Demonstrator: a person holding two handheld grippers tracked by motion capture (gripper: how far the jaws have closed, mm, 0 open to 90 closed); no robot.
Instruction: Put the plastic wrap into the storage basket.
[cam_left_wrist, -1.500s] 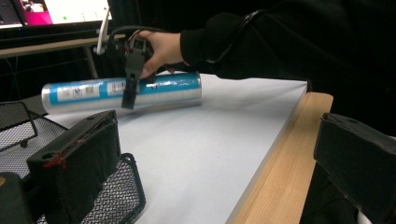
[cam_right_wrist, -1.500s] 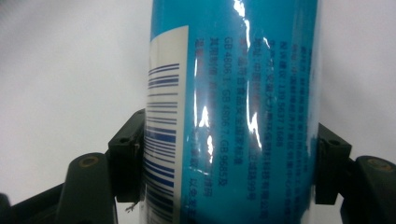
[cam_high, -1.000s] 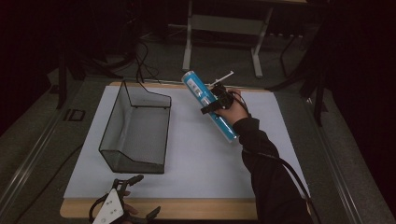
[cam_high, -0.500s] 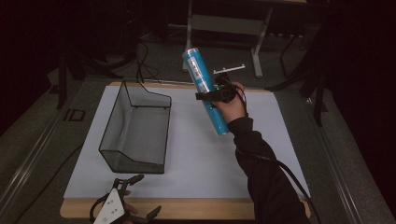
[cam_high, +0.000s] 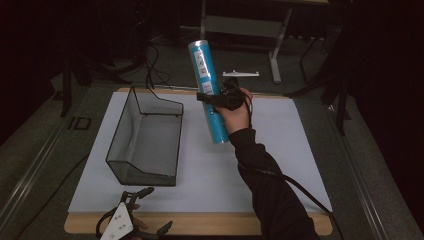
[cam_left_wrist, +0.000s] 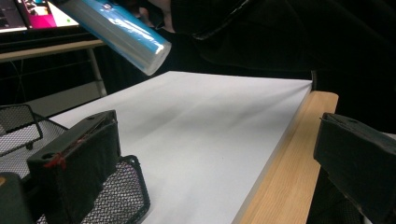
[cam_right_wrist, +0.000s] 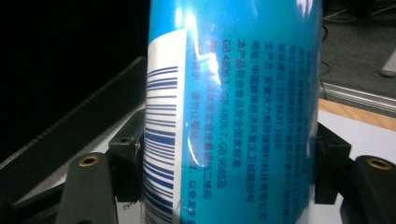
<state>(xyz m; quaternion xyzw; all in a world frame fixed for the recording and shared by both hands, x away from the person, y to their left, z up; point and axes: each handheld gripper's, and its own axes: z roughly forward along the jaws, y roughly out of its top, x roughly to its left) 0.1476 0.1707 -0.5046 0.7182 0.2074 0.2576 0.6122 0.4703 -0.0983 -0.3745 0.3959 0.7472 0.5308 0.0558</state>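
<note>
right hand-held gripper (cam_high: 210, 96) | clamps blue tube (cam_high: 206, 90) mid-length | above table (cam_high: 280, 145)

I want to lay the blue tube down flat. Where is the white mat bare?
Bare white mat runs from the wire basket rightward to the mat's right edge, beneath the lifted blue tube. The basket crowds the left; the left tongs rest at the near edge.

Setting. A wooden table (cam_high: 200, 223) topped with a white sheet (cam_high: 280, 150) stands on dark grey carpet (cam_high: 45, 150) in a dim room. Beyond its far edge: a light grey metal stand (cam_high: 245, 25) and loose floor cables (cam_high: 150, 65). A lit screen (cam_left_wrist: 28, 14) sits on a neighbouring desk.
</note>
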